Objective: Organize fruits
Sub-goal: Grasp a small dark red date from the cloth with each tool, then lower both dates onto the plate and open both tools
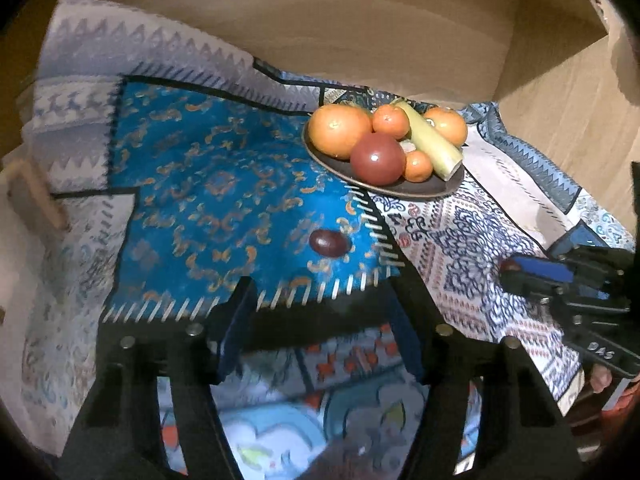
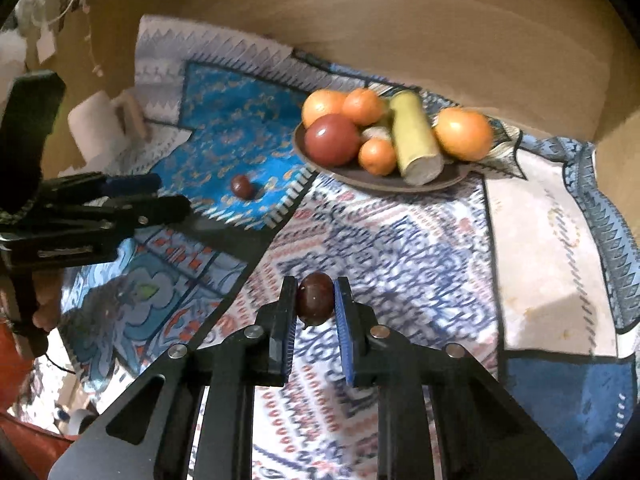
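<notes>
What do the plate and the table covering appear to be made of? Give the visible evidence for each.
Plate: probably glazed ceramic, though possibly wood; dark brown, smooth, with a dull sheen on its rim.
Cloth: printed woven fabric; it wrinkles and folds, with matte patterned panels.

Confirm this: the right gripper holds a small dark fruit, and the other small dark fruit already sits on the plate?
Not quite. The right gripper does hold a small dark fruit, but the other small dark fruit lies on the blue cloth, short of the plate, as the left wrist view shows.
</notes>
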`<state>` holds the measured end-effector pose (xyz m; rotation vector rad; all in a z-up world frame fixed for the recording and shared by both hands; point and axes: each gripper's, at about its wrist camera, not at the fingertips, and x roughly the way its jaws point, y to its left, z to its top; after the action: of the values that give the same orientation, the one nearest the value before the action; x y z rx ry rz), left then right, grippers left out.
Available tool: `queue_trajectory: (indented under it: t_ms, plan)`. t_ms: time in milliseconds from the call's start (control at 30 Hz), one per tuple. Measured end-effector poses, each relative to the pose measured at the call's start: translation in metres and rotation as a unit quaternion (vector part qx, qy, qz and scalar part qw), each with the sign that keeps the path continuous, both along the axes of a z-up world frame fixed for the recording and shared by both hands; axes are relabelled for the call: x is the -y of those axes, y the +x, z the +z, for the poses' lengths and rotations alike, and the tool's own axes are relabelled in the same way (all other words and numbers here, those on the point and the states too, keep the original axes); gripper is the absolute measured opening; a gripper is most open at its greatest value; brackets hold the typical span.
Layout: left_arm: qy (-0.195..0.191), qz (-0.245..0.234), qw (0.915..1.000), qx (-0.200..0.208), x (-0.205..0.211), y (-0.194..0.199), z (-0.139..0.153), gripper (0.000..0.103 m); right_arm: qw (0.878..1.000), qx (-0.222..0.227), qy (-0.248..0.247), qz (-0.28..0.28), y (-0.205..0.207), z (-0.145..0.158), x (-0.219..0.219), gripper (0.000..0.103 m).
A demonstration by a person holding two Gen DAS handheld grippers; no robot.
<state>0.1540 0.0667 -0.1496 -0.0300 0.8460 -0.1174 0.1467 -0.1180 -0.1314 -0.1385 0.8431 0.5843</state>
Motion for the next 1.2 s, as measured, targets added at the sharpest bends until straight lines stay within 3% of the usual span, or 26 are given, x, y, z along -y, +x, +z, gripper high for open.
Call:
queue_trajectory:
  t_ms: [300, 533, 800, 1200]
  plan:
    - [0.008, -0.016, 0.9983, -0.056, 0.008, 0.053, -0.019, 0.049, 1.000, 0.007, 0.008, -0.013, 0.022, 0.007, 0.018, 0.017]
    - [0.016, -0.021, 0.9978, -0.061, 0.014, 0.063, -0.026, 0.026, 1.000, 0.007, 0.008, -0.018, 0.036, 0.006, 0.027, 0.017]
    - [0.010, -0.013, 0.9986, -0.050, 0.007, 0.063, -0.012, 0.026, 1.000, 0.019, 0.014, -0.018, 0.052, 0.015, 0.029, 0.017]
    - [0.007, -0.038, 0.9992, 0.015, 0.026, 0.084, 0.042, 0.026, 0.998, 0.051, 0.016, -0.014, 0.086, 0.034, 0.025, 0.017]
